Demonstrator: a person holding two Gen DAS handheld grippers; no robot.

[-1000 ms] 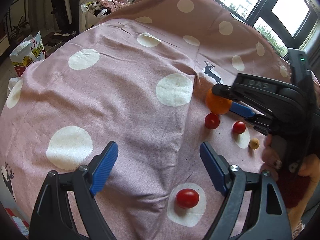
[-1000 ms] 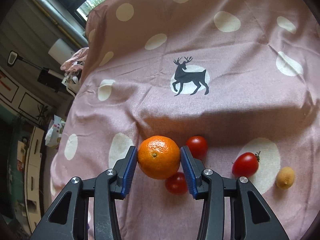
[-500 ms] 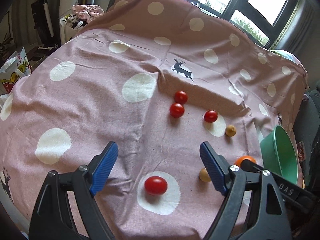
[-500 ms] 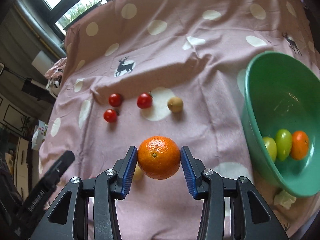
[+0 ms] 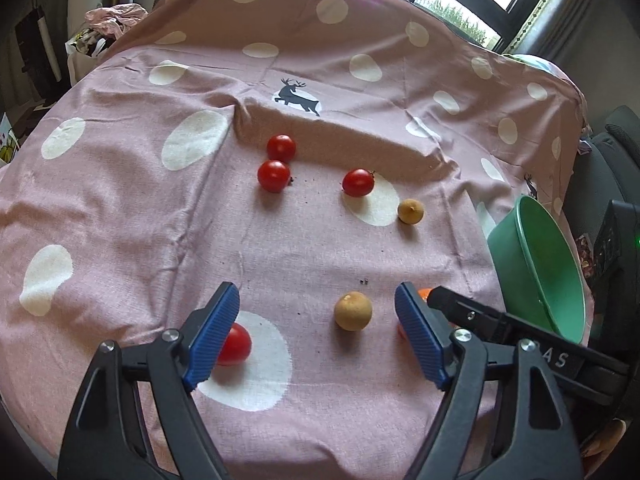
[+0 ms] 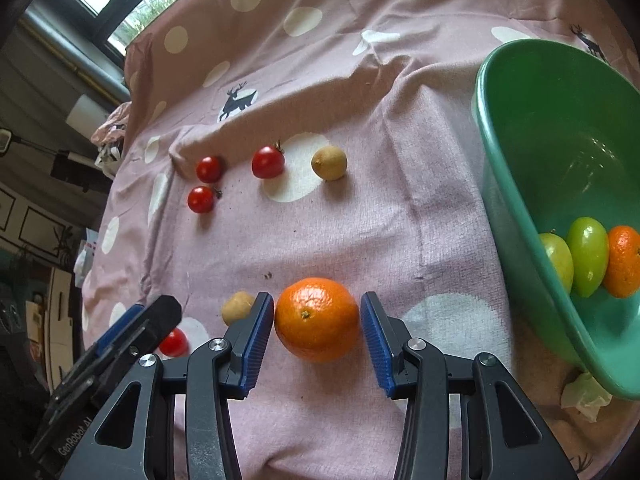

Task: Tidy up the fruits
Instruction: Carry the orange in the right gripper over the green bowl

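Partly done: green bowl (image 6: pixel 520 184) holds three fruits; right gripper (image 6: pixel 317 320) pinches an orange (image 6: pixel 316 318); left gripper (image 5: pixel 316 334) spread; tomatoes (image 5: pixel 274 175) remain.

Pink cloth (image 5: pixel 132 208) with cream dots and black deer prints (image 5: pixel 298 96); red tomatoes (image 6: pixel 268 162); tan fruits (image 6: pixel 329 163). Green bowl (image 6: pixel 520 168) holding two yellow-green fruits (image 6: pixel 588 256), possibly tomatoes, and one orange. Orange (image 6: pixel 317 319) between blue pads (image 6: pixel 374 332) on black frames.
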